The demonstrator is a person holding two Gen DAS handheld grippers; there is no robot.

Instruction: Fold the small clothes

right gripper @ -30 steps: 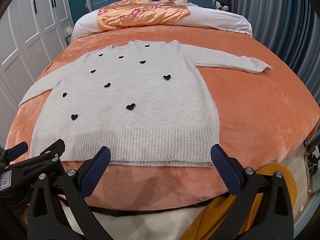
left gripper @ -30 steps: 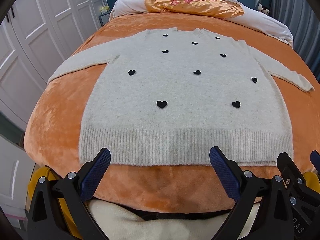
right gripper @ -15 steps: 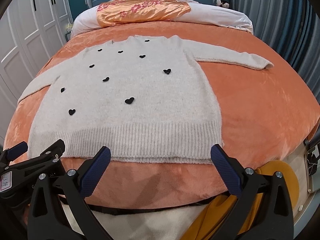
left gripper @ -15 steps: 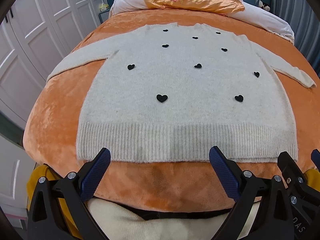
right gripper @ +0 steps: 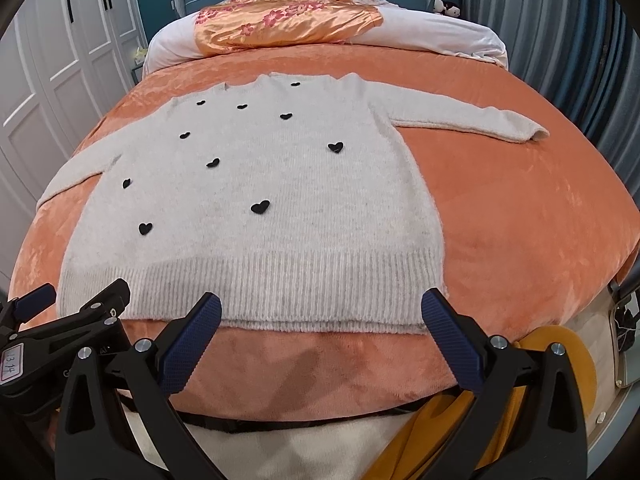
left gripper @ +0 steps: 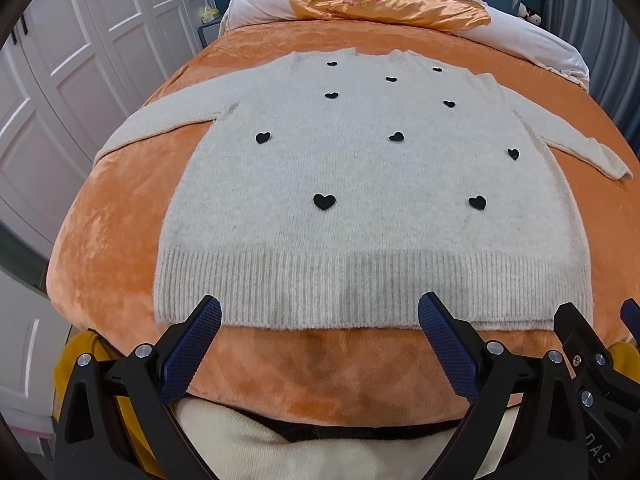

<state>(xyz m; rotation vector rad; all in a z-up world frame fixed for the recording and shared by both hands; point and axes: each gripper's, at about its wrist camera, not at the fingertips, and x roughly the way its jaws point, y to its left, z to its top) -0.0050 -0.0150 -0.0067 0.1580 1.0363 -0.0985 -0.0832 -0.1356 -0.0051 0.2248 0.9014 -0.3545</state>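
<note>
**Nothing folded yet: sweater lay flat, both grippers empty**

We saw the cream sweater spread face up on the orange blanket, sleeves out to both sides, hem nearest us. Our left gripper and right gripper hovered short of the hem, jaws wide apart, holding nothing. We judged every fold remained: sleeves in, then the body.

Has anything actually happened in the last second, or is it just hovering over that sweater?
Both open grippers, left gripper and right gripper, crept forward toward the ribbed hem. Nothing was grasped. The sweater stayed flat on the orange blanket, sleeves spread.
</note>
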